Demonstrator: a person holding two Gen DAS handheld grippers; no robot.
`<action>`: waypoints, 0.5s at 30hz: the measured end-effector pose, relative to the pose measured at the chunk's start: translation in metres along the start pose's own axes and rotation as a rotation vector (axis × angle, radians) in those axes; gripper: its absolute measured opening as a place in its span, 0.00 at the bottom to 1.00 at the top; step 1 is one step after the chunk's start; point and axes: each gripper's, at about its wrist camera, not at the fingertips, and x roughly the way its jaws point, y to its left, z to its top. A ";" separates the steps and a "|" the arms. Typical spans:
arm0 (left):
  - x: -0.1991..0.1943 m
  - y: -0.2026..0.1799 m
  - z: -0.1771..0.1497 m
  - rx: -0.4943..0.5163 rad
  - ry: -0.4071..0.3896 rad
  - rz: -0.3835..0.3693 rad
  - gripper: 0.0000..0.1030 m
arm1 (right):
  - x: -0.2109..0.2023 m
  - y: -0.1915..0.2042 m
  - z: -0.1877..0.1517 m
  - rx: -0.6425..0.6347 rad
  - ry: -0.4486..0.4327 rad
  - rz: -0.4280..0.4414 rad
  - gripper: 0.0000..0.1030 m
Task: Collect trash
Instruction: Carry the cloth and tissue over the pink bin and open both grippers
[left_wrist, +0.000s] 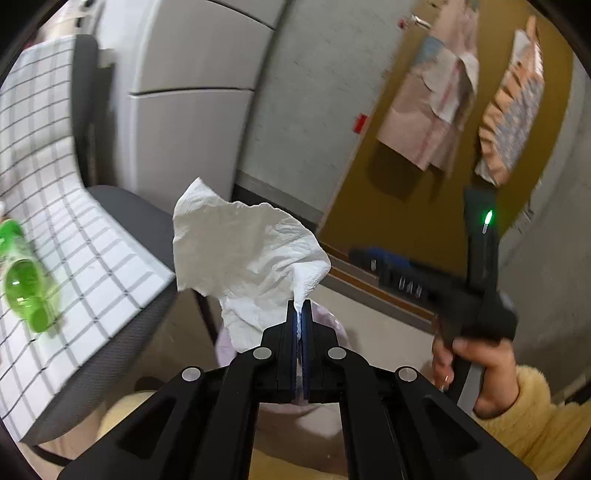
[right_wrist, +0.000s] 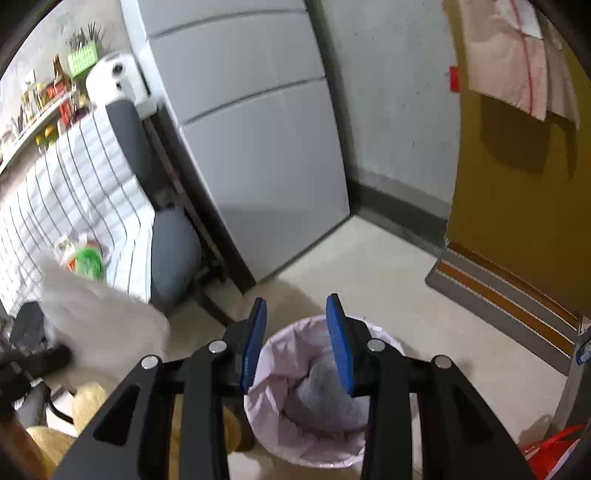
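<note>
**Two grippers over the bin, one paper still to drop**

On the far left of the left wrist view a green bottle (left_wrist: 24, 284) lies on a checked cloth (left_wrist: 74, 229) draped over a grey chair (left_wrist: 147, 221), well apart from the action; it looks like trash waiting its turn. Moving right, the left gripper (left_wrist: 300, 314) has its fingers pressed together on one corner of a crumpled white paper towel (left_wrist: 243, 251), so the sheet stands up loosely above the tips. That pinch by an edge suits a light, floppy thing. Below it the pink-lined trash bin (right_wrist: 325, 387) sits on the floor, with grey waste already inside. Further right, the right gripper (right_wrist: 297, 339) hangs directly above the bin's mouth, fingers spread with nothing between them, probably having let its load fall. A hand (left_wrist: 476, 373) in a yellow sleeve grips its handle.
</note>
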 end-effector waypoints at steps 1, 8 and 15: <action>0.006 -0.003 0.000 0.008 0.012 -0.011 0.02 | -0.003 -0.002 0.004 0.005 -0.013 -0.003 0.32; 0.058 -0.027 -0.002 0.059 0.105 -0.080 0.02 | -0.017 -0.024 0.013 0.030 -0.072 -0.022 0.32; 0.108 -0.029 -0.007 0.070 0.176 -0.075 0.05 | -0.008 -0.047 0.012 0.065 -0.063 -0.034 0.32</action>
